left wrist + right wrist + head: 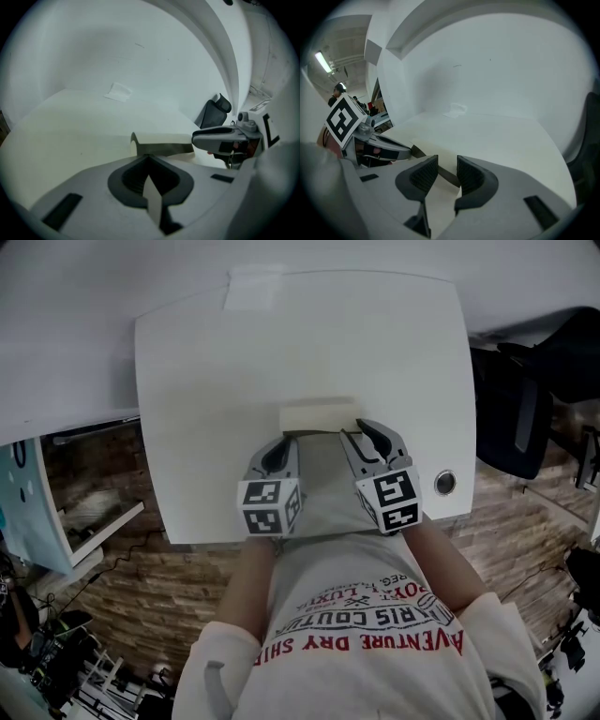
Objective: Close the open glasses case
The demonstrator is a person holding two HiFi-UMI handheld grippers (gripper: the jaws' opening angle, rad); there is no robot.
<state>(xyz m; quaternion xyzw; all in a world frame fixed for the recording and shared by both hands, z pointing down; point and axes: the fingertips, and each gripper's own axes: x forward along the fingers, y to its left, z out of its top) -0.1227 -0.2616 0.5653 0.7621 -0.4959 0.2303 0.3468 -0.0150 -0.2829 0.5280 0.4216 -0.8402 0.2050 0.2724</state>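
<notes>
Resting on a white table (216, 371), cream glasses case (319, 415) just ahead of both claws, left gripper (280, 442) with jaws pressed together, empty, right gripper (362, 428) beside it, jaws slightly parted, clamping nothing, case edge just beyond its tips.

Head camera peering steeply down past the person's chest (366, 615) at the desk (206, 381), left tongs (149, 159) camera low and close, facing across the desk toward the wall (117, 47), right tongs (447, 173) camera alike, all three sharing the glasses case (319, 416) and paper scrap (251, 292)
</notes>
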